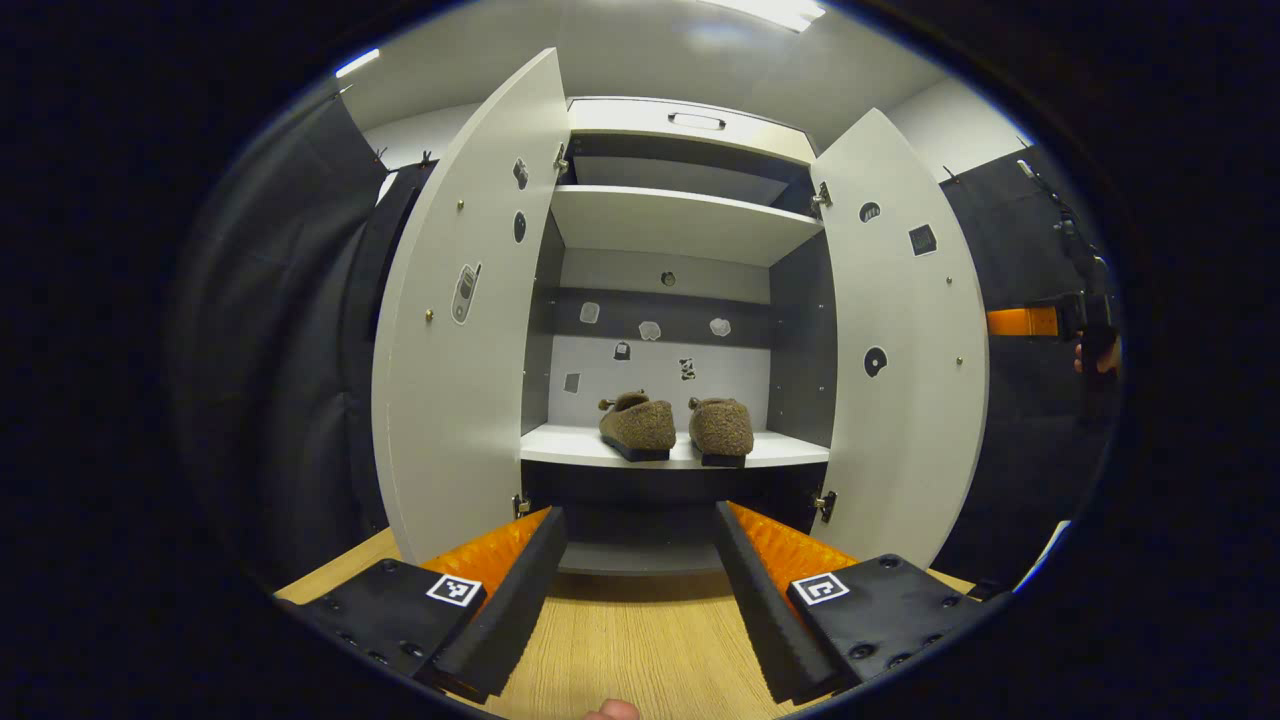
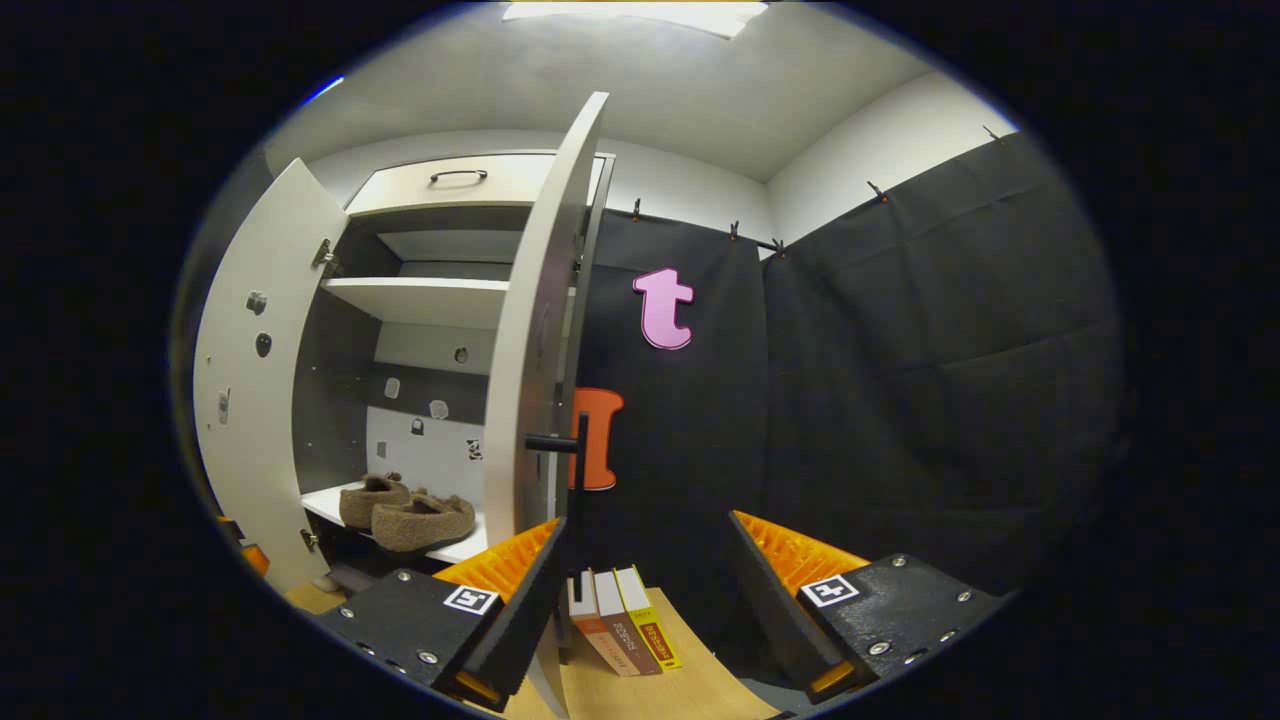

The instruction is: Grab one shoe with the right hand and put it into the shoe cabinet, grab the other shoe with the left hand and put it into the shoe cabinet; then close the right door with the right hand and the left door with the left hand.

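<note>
Brown fuzzy shoes (image 1: 675, 428) sit side by side on the white cabinet's lower shelf (image 1: 560, 447), past the left gripper (image 1: 640, 560), whose jaws are wide and empty. Both doors hang open. The right gripper (image 2: 645, 580), also wide and empty, has the right door's (image 2: 535, 350) edge just by its left finger.

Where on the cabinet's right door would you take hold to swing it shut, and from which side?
Grip the dark bar handle on the right door, coming from its outer face. The handle juts out from the free edge, far from the hinges, and the open right gripper already faces that edge. Pushing the outer face near it should also work.
</note>
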### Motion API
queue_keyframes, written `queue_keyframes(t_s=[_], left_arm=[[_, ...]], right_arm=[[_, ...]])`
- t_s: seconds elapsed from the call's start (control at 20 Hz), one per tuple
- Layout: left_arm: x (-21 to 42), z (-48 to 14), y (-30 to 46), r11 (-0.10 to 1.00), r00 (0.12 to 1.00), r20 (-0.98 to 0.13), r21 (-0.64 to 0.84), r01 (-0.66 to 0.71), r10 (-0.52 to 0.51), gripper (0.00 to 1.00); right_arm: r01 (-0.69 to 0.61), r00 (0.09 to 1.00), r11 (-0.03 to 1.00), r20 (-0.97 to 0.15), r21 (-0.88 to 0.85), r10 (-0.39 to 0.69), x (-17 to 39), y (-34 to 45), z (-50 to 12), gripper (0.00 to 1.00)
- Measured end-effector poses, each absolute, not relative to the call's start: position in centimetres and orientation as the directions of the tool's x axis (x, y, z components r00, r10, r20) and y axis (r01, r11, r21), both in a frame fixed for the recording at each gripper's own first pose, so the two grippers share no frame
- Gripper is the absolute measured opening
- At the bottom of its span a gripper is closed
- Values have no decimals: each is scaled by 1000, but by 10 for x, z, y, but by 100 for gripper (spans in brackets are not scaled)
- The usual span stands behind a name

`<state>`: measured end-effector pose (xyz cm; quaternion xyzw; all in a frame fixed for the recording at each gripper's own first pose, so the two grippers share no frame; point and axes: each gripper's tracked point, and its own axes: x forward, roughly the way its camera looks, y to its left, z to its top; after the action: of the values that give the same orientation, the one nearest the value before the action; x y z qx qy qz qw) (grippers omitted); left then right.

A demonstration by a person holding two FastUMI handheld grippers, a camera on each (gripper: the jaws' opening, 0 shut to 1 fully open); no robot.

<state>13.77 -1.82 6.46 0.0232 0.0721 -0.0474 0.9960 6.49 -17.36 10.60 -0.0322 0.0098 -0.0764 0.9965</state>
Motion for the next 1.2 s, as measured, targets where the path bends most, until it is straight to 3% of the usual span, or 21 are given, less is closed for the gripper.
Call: queue_keyframes(t_s=[0.65,0.85,1.2], left_arm=[[146,61,-25,995,985,-155,46,88,-80,94],[142,63,-28,993,985,-142,55,107,-99,97],[135,69,-20,995,987,-132,38,95,-90,97]], right_arm=[[94,995,995,-9,-40,-95,91,-168,109,91],[70,997,997,-14,-41,-71,88,-138,111,89],[-64,998,998,-22,20,65,101,-61,109,89]])
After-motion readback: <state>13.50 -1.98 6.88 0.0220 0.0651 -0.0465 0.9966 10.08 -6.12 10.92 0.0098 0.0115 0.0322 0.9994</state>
